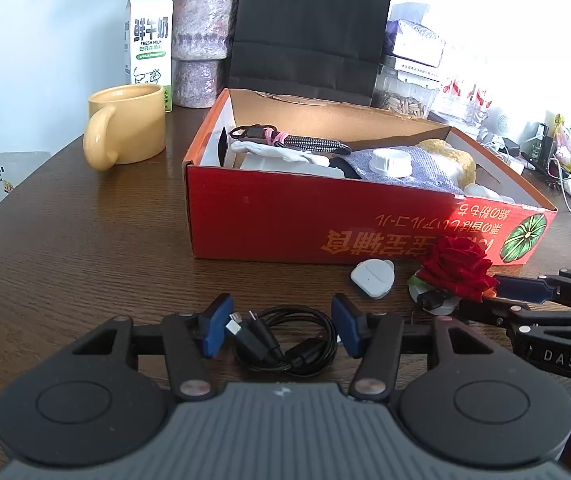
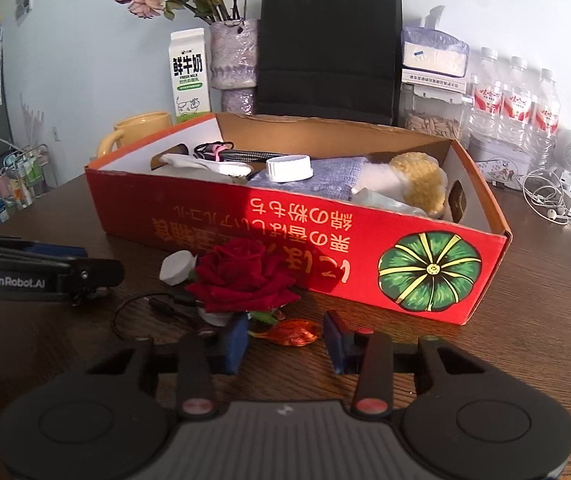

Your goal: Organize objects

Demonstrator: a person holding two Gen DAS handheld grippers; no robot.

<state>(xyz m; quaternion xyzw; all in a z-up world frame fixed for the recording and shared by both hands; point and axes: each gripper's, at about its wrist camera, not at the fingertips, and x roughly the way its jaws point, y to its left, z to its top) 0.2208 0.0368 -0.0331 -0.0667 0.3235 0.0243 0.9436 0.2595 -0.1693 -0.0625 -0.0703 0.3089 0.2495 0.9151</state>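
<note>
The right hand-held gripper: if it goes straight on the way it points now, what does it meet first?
Probably the orange foil wrapper, lying between the right hand-held gripper's blue pads. Beyond it come the red rose and the red box; depth is hard to judge.

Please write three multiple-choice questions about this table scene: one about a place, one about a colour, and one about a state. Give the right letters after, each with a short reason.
1. Where does the coiled black cable lie?
A. inside the red box
B. on the table between the fingers of the left gripper
C. in the yellow mug

2. What colour is the cap that lies on top of the things in the red box?
A. white
B. green
C. black

3. How does the milk carton stand?
A. on its side
B. upside down
C. upright

Answers:
1 B, the left wrist view shows the coil on the wood between the two blue pads.
2 A, it shows white against the grey cloth.
3 C, its print reads the right way up, beside the vase.
</note>
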